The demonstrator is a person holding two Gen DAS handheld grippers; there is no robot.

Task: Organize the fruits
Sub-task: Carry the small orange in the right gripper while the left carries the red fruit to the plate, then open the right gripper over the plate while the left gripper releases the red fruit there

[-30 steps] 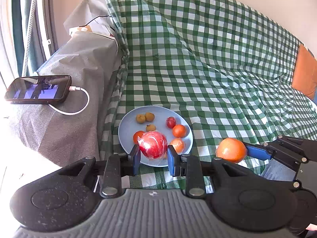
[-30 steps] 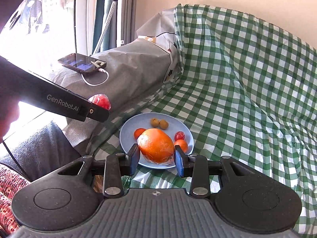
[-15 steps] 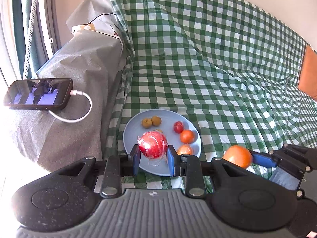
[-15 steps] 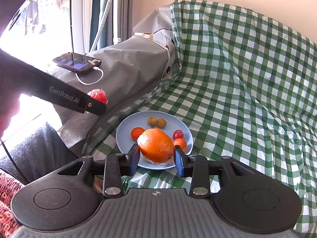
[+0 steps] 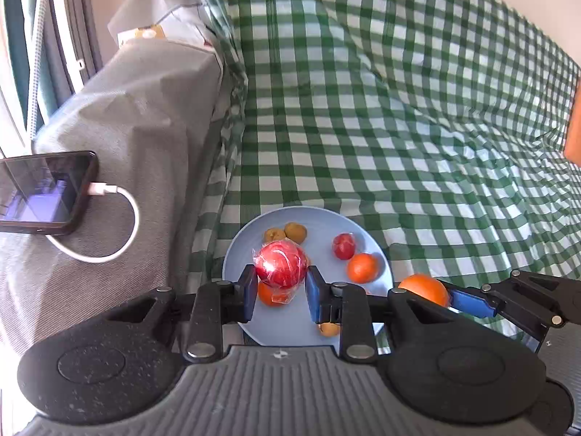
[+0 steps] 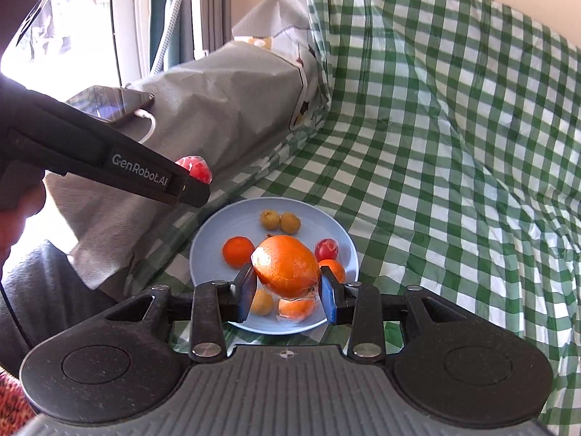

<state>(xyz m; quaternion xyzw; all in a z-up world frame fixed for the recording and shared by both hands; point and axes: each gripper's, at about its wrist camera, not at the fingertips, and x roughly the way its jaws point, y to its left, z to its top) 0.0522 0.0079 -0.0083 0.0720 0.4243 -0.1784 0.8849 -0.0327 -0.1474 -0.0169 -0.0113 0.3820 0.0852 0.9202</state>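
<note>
Left wrist view shows my left gripper (image 5: 279,290) clamped on the wrapped apple (image 5: 281,268) above the plate (image 5: 239,250), my right gripper (image 6: 287,292) clamped on the orange (image 6: 287,267); I'd lower each onto bare plate near its front edge, then release gently.

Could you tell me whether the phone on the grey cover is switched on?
On: the phone shows a lit bluish screen, with a white cable plugged in.
</note>
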